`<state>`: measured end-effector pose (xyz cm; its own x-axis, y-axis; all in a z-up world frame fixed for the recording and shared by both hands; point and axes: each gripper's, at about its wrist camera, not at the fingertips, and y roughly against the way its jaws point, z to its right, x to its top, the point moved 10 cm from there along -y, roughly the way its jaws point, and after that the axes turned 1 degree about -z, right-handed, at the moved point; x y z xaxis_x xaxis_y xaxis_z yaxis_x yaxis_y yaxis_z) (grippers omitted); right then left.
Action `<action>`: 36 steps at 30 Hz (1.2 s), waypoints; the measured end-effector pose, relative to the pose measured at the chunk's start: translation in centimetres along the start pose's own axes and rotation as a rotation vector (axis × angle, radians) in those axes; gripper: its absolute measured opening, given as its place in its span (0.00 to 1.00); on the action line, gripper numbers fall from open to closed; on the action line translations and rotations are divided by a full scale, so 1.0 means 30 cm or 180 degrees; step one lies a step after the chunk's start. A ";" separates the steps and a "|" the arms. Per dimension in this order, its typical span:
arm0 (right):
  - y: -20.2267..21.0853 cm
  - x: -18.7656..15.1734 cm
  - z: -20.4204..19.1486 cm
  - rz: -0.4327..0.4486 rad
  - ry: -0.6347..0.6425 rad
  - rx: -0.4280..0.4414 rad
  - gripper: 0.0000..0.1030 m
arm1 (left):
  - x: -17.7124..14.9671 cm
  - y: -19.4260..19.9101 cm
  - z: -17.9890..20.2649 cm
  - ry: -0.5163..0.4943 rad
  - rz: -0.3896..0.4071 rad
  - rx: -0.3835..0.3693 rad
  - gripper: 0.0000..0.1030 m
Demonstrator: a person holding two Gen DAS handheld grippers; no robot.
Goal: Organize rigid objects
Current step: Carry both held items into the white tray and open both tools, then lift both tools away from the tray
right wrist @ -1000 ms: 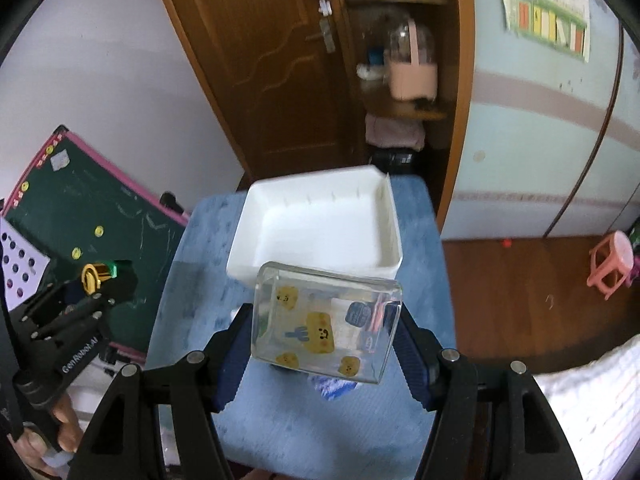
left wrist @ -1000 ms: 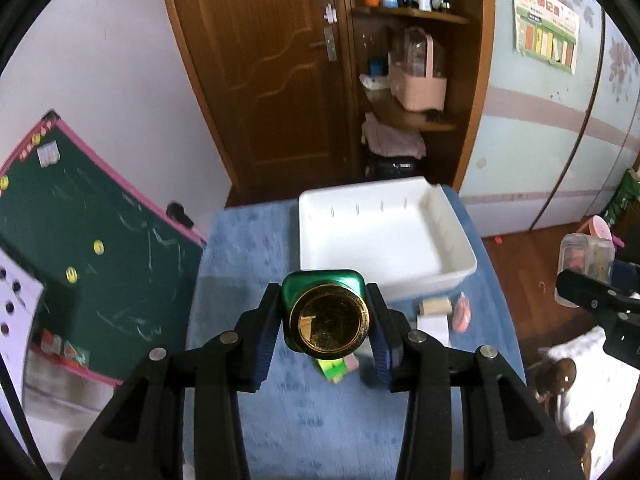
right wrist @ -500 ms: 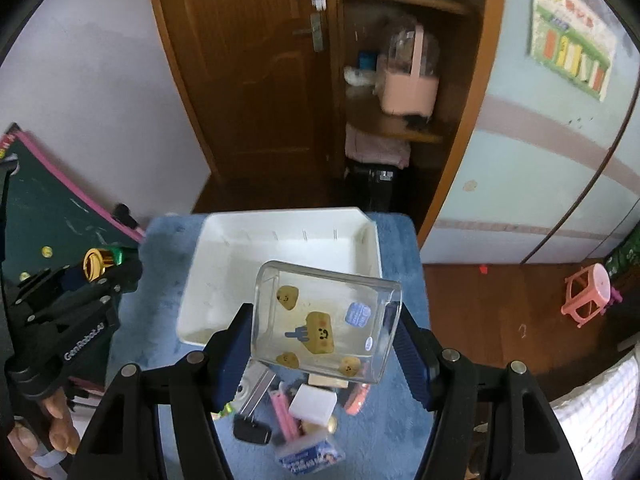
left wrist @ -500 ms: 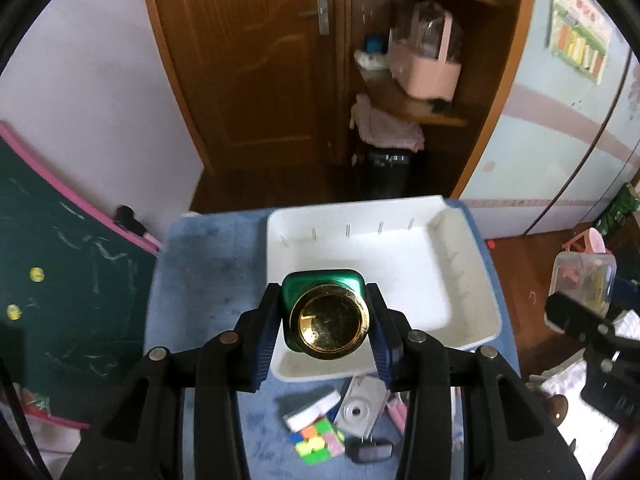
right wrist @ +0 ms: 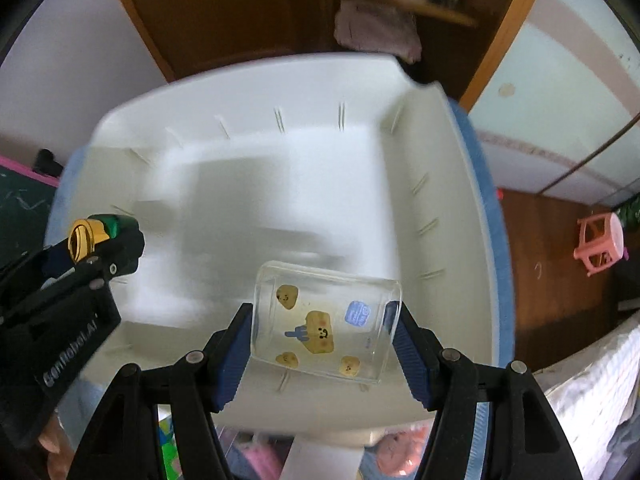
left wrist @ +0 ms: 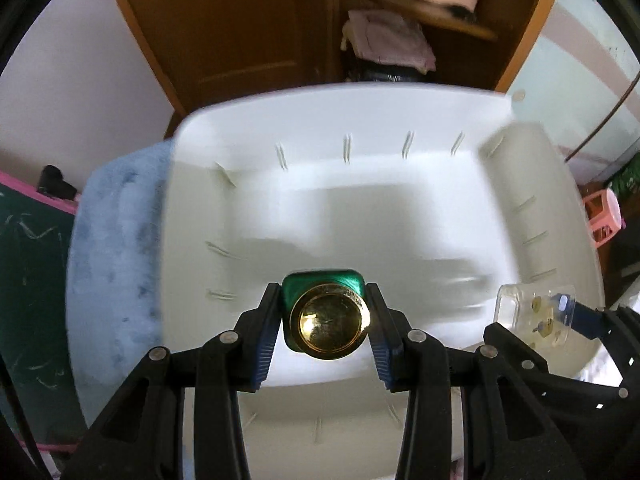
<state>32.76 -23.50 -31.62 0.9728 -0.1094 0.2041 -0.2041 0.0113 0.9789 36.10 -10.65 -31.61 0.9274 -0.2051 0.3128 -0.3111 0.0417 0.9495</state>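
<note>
green bottle (left wrist: 324, 316) clamped, tray (left wrist: 360, 200) seemingly blurred

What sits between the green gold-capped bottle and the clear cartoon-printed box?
Only bare white bin floor separates green gold-capped bottle from clear cartoon-printed box, per right wrist view.

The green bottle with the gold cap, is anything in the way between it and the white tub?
Nothing visible. The left gripper holds the green bottle right over the white tub, whose floor below looks bare. The clear box hangs off to the right.
</note>
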 end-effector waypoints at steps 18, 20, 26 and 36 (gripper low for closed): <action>-0.087 -0.069 0.051 -0.0179 -0.0194 0.0205 0.76 | -0.043 0.030 0.012 -0.0003 0.0106 -0.0112 0.92; -0.061 -0.070 0.062 -0.0116 -0.0198 0.0194 0.76 | -0.036 0.066 0.013 -0.0035 0.0188 -0.0073 0.92; 0.031 -0.100 0.082 0.0040 -0.0201 0.0216 0.76 | -0.040 0.191 0.024 -0.0096 0.0352 -0.0017 0.92; 0.303 -0.128 0.044 0.0583 0.0082 0.0265 0.76 | -0.065 0.382 0.007 -0.0014 0.0581 -0.0064 0.92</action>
<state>27.04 -24.30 -23.53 0.9208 -0.0875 0.3800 -0.3852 -0.0535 0.9213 30.69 -9.98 -21.33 0.8550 -0.1965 0.4800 -0.4700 0.0981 0.8772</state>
